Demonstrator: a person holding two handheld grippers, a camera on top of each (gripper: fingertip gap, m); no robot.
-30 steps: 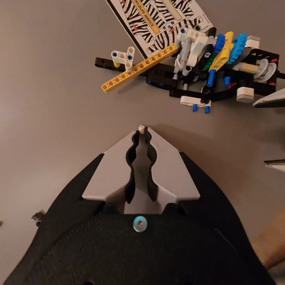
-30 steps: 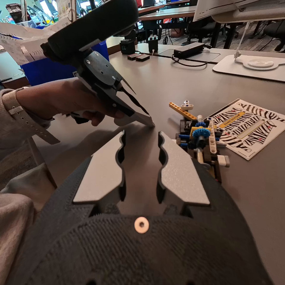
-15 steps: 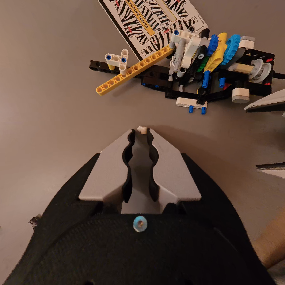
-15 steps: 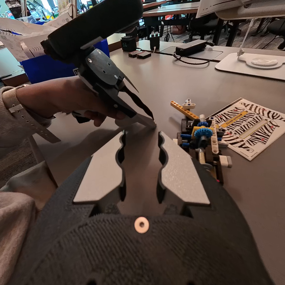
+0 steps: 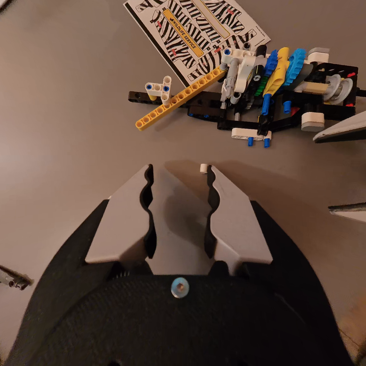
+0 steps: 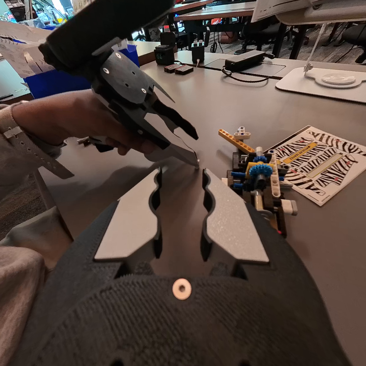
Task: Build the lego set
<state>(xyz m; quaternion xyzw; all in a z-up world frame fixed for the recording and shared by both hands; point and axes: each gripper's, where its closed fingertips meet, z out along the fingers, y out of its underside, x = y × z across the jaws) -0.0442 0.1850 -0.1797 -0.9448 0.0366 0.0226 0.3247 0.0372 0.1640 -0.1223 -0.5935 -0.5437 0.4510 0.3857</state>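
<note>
Both pairs of fingers are apart, and a tiny white plastic lego piece (image 5: 203,168) lies loose on the flat grey worktop (image 5: 59,99).

In the middle of the left wrist view, the left gripper (image 5: 179,168) is spread wide, and the little piece touches the tip of its right-hand finger, gripped by nothing. It probably lies there so it can be picked up in a better way. The half-built lego model of black beams, blue gears and a long yellow beam (image 5: 267,91) rests in the upper right, partly on the zebra-striped sticker sheet (image 5: 194,31), well apart from the piece. In the right wrist view, the right gripper (image 6: 181,170) waits empty near the model. Bare worktop on the left of the left wrist view gives lots of room to move.
</note>
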